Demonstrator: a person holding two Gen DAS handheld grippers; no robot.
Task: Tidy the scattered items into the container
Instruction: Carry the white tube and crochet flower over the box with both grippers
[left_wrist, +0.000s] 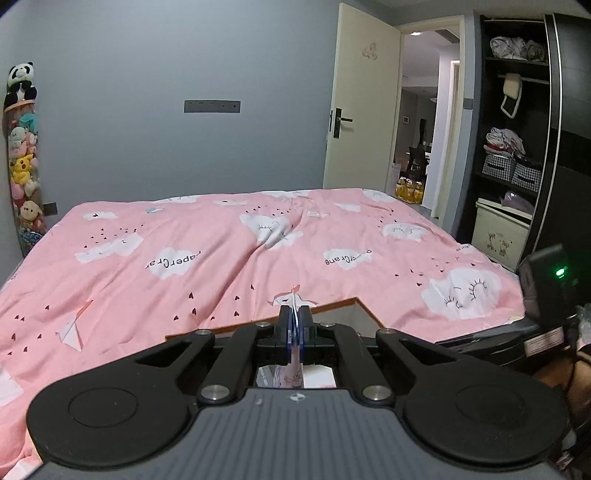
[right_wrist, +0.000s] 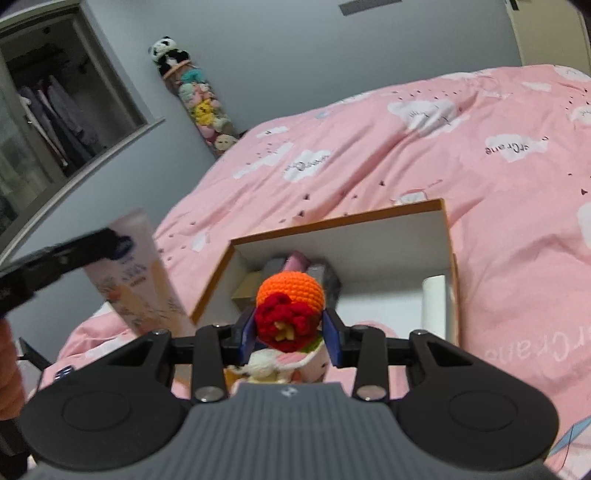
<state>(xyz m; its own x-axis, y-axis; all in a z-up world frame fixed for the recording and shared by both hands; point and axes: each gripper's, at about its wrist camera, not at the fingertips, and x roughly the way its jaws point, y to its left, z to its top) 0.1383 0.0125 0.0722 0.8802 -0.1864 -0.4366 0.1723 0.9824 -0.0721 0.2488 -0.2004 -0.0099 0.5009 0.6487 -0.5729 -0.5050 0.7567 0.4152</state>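
My left gripper (left_wrist: 294, 328) is shut on the flat end of a white cream tube (left_wrist: 291, 373). In the right wrist view that tube (right_wrist: 136, 273) hangs at the left, beside the box, with the left gripper's black fingers clamped on its top. My right gripper (right_wrist: 290, 332) is shut on a crocheted doll with an orange head and red flower (right_wrist: 288, 306), held over the near edge of an open cardboard box (right_wrist: 448, 240). The box has white inner walls and holds several small items, partly hidden. The box rim also shows in the left wrist view (left_wrist: 332, 304).
The box lies on a bed with a pink cloud-print duvet (left_wrist: 221, 258). A column of plush toys (left_wrist: 22, 158) stands at the wall. An open door (left_wrist: 362, 110) and dark wardrobe shelves (left_wrist: 517, 147) are at the right. A window (right_wrist: 55, 110) is at the left.
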